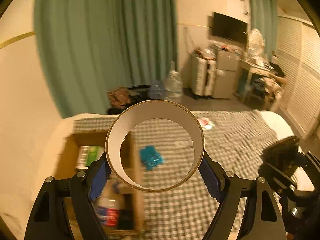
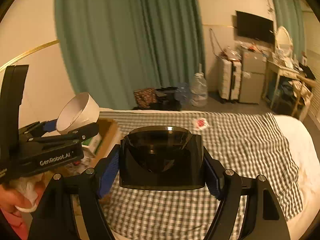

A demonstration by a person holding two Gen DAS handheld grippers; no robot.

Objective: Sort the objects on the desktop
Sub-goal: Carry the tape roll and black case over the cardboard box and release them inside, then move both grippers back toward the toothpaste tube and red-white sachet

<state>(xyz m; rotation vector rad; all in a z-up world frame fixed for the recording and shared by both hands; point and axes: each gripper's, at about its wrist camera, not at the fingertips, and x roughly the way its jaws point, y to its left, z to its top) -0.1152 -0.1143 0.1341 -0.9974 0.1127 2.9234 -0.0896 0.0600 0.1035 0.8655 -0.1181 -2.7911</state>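
My left gripper is shut on a wide cardboard tape-roll ring, white inside, held in the air over the right edge of a cardboard box. The ring also shows in the right wrist view at the left. My right gripper is shut on a dark translucent plastic container above the checked cloth. A blue packet lies on the cloth, seen through the ring. A small red and white wrapper lies farther back.
The box holds a green and white carton and a red, white and blue pack. The checked cloth covers a white bed. Beyond it are a green curtain, bags, a water jug, a suitcase and a cluttered desk.
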